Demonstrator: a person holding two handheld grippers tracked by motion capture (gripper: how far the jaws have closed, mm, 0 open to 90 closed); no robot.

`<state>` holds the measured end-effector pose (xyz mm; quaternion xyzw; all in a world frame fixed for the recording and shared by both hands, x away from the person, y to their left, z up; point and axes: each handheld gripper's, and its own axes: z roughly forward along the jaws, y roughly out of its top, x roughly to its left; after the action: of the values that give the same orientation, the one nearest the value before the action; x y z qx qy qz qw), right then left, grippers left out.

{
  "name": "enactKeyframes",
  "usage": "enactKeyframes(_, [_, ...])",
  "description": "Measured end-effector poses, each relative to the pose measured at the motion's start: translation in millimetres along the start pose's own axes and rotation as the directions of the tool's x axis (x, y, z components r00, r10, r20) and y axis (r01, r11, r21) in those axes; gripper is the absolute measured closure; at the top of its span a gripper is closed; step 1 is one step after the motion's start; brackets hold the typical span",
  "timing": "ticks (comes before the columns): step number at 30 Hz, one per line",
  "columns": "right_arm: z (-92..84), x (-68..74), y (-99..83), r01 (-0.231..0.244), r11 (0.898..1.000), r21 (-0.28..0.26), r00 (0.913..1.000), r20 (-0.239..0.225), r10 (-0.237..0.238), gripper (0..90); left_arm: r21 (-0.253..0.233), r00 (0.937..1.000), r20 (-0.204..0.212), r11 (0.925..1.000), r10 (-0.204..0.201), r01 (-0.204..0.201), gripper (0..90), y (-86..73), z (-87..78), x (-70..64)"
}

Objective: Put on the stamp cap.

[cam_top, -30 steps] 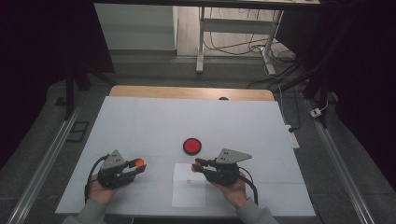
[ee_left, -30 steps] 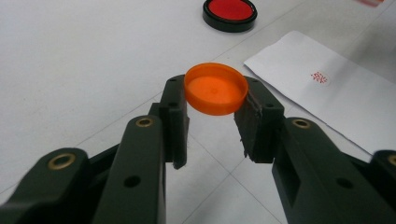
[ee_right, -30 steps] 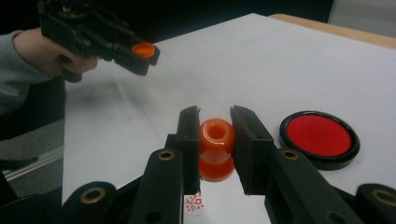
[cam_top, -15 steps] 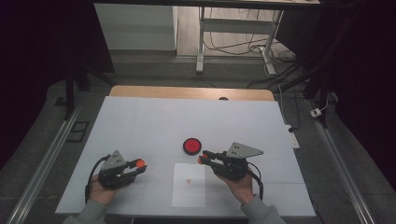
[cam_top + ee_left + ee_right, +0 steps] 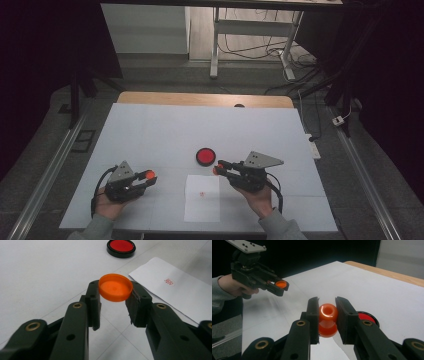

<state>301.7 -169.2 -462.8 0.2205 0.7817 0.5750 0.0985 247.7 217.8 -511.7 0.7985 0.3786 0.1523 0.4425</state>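
My left gripper (image 5: 148, 176) hovers at the near left of the table, shut on a shallow orange cap (image 5: 115, 287) that lies flat between its pads. My right gripper (image 5: 218, 169) is shut on an orange stamp body (image 5: 328, 320), held just above the table beside the round red ink pad (image 5: 205, 156). Below it lies a white paper sheet (image 5: 202, 205) that carries a small red stamp mark (image 5: 169, 281). In the right gripper view the left gripper (image 5: 280, 286) and its cap (image 5: 280, 284) show at the upper left.
A white mat (image 5: 165, 130) covers the table, with a wooden edge (image 5: 200, 99) at the far side. Beyond it the floor holds table legs (image 5: 216, 45) and cables. A metal rail (image 5: 45, 175) runs along the left side.
My right gripper has shifted a little to the right and away from me with the stamp, off the paper's top edge toward the ink pad. The left gripper has kept still.
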Motion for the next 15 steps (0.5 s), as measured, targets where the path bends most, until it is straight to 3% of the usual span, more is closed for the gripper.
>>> enactKeyframes(15, [1.4,-0.2,0.0,-0.002,1.000,0.000,1.0000,-0.009,0.002,72.0,-0.005,0.9990,0.018,0.9992,0.040,-0.040,65.0,6.9,4.3,-8.8])
